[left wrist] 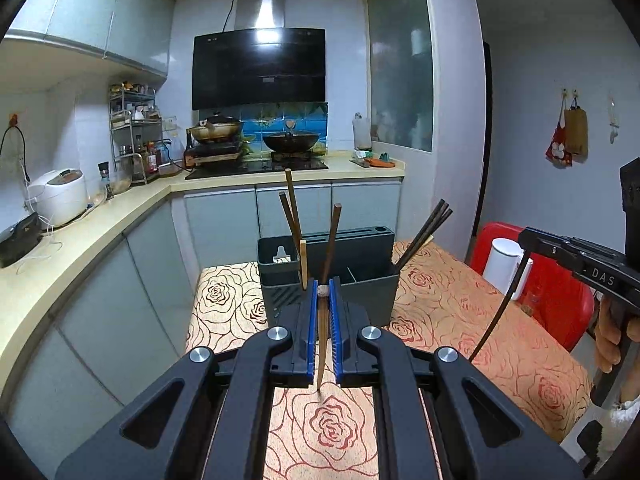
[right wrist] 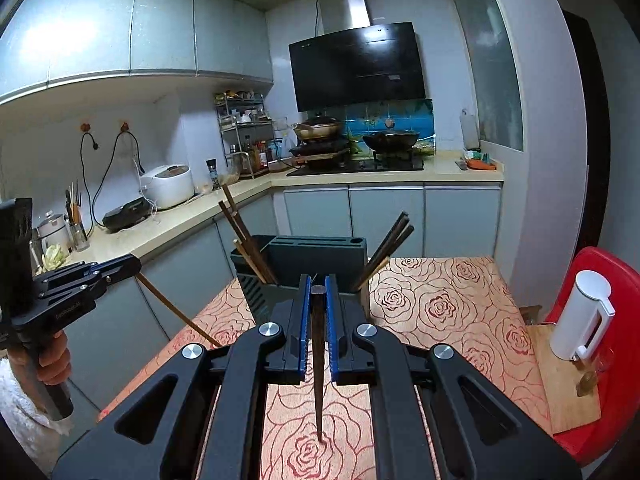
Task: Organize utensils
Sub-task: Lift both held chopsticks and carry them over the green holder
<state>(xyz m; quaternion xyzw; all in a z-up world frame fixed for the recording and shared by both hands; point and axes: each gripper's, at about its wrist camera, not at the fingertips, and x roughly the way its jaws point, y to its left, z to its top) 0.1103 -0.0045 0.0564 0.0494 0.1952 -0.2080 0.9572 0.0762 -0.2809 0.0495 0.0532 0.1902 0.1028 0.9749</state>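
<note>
**Two chopsticks held above the bench**

The left tongs [left wrist: 323,294] are clamped on a light brown chopstick [left wrist: 321,344], the right tongs [right wrist: 318,294] on a dark chopstick [right wrist: 318,360]. The grey holder [left wrist: 360,280] stands near the bench's far edge, with more chopsticks [left wrist: 424,234] in it.

Rice cooker [left wrist: 58,196] on counter [left wrist: 80,232]; wok [left wrist: 291,140] on stove [left wrist: 256,166].

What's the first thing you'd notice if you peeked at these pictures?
Right up front, the left gripper and the right gripper each pinch one chopstick, the light chopstick and the dark chopstick, tips pointing down over the rose-patterned tablecloth. Just behind them stands a dark utensil holder with more chopsticks leaning out of it.
</note>
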